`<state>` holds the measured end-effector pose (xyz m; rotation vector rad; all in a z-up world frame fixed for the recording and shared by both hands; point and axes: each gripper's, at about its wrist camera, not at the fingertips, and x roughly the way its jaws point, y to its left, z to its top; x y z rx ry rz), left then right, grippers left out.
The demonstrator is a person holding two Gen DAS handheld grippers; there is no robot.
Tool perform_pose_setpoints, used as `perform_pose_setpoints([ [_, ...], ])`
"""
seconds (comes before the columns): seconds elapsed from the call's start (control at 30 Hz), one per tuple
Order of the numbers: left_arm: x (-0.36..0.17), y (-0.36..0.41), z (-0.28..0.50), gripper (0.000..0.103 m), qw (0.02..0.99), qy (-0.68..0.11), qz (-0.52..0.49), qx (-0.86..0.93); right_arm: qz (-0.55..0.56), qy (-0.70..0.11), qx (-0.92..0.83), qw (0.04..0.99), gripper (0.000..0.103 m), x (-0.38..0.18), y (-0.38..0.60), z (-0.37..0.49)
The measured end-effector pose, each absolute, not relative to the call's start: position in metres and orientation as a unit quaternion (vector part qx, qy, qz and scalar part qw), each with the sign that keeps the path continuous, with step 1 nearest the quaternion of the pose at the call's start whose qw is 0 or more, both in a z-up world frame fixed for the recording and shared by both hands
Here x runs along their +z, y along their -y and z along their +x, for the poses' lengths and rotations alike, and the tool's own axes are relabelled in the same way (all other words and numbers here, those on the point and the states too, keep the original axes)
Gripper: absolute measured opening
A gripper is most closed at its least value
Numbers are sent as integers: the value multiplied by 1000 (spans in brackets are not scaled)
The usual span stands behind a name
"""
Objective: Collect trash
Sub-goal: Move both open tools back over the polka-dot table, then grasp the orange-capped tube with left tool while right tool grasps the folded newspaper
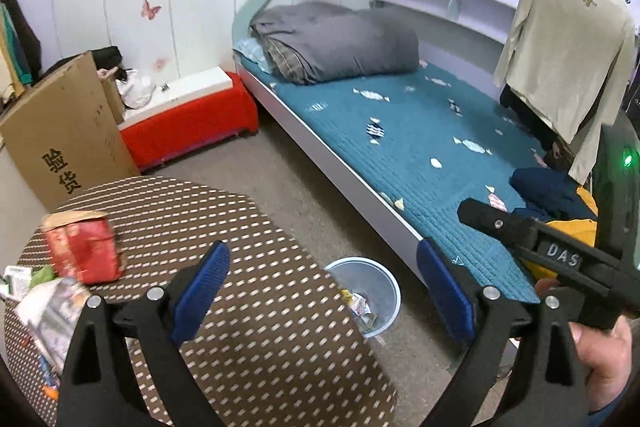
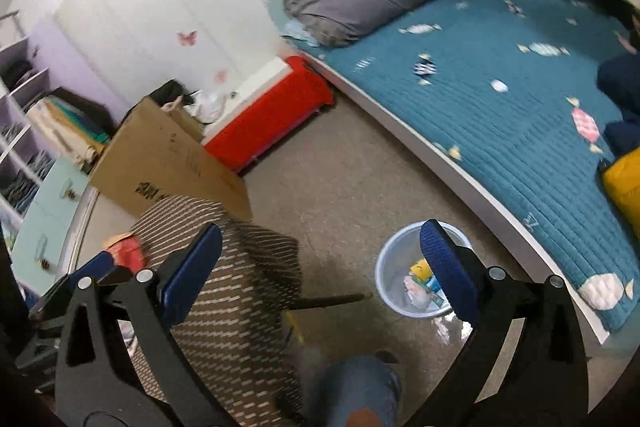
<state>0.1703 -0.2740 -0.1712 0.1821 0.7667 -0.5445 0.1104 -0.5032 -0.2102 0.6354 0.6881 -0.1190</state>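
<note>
Blue-rimmed bin (image 1: 382, 289) half hidden behind the table (image 1: 240, 227).

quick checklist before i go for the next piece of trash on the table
1. Left gripper empty and open: ok, nothing between its blue pads.
2. Right gripper empty and open: ok, jaws wide.
3. Trash left on the table: ok, a red packet and crumpled papers lie at its left edge.
4. Bin upright and reachable: ok, it stands on the floor between table and bed, with wrappers inside.
5. Room left in the bin: ok, the trash lies low inside.
6. Trash on the floor: cannot tell, blurred.
</note>
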Motion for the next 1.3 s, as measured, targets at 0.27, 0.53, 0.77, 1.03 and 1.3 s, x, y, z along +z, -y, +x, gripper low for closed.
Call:
perform_pose_setpoints([
  [0.27, -151, 216, 143, 95, 913, -330, 79, -227, 259, -313, -10, 914, 97, -164, 437, 101],
  [0.53, -148, 146, 128, 95, 927, -327, 53, -177, 208, -320, 35, 924, 97, -145, 372, 105],
  [0.77, -160, 79, 115, 95, 935, -329, 28, -129, 155, -342, 71, 924, 97, -149, 309, 106],
  [1.03, -196, 1, 109, 95, 930, -358, -10, -78, 94, -382, 115, 912, 97, -173, 237, 115],
  [1.3, -233, -36, 115, 95, 919, -392, -27, -44, 37, -417, 140, 897, 97, -197, 187, 138],
])
